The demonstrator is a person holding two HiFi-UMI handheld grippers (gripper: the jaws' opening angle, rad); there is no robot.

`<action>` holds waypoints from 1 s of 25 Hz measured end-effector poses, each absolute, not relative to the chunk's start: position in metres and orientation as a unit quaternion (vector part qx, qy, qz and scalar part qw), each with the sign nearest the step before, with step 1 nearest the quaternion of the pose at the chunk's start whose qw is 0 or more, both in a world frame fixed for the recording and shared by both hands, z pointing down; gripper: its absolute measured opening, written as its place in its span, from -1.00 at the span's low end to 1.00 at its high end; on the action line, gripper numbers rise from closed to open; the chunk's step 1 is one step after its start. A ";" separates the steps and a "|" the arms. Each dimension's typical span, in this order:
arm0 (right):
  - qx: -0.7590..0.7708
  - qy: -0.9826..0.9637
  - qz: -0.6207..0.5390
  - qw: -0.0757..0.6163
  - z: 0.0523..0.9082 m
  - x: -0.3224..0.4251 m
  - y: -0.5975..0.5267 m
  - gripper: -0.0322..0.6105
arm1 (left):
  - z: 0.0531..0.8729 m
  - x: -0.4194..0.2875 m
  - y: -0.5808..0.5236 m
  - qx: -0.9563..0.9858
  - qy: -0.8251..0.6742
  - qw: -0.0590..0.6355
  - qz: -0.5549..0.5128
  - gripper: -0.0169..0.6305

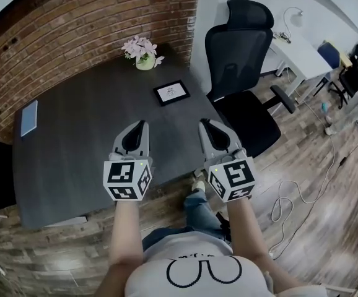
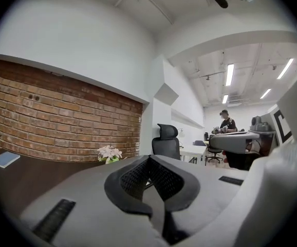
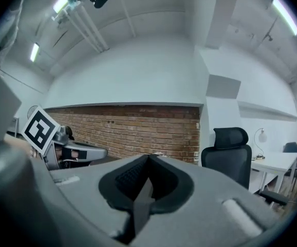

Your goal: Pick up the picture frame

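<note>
**Frame flat on the table, both grippers shut and short of it**

The frame (image 1: 171, 92) lay flat on the dark table (image 1: 74, 147), toward its far right part, between the flowers (image 1: 143, 51) and the chair (image 1: 244, 73). Its long axis ran roughly left to right in the head view, with the right end swung slightly away from the person. Its face pointed up, showing a white picture inside a dark border.

It looked thin, stiff and light. The front was probably glazed, so likely smooth and breakable. Lying flat, it offered little edge to grip. A pinch across the border on the near long side seemed best, with one jaw slid under.

The left gripper (image 1: 140, 127) and the right gripper (image 1: 206, 127) were both clenched on nothing. They were held level over the table's near edge, well apart from the frame.
</note>
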State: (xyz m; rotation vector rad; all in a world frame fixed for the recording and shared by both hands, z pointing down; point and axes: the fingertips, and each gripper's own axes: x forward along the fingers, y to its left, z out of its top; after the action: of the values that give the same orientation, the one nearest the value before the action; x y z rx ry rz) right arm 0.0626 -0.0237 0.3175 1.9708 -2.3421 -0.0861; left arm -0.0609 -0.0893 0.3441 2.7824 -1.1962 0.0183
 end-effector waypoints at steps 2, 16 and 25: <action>0.634 -0.771 -0.026 0.044 0.319 0.080 -0.047 -0.89 | 0.344 -0.047 -0.110 0.911 -0.407 0.059 0.004 -0.95; 0.553 -0.830 0.020 0.069 0.343 0.184 -0.202 -0.89 | 0.356 0.019 -0.240 0.841 -0.533 0.097 -0.002 -0.95; 0.523 -0.847 0.057 0.079 0.371 0.204 -0.251 -0.79 | 0.381 0.037 -0.273 0.821 -0.555 0.132 0.022 -0.85</action>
State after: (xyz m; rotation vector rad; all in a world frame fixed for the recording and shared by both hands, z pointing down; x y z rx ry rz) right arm 0.2041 -0.2512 0.3712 1.5650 -2.5346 0.1714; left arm 0.0374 -0.2730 0.3806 2.3831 -1.6116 0.0642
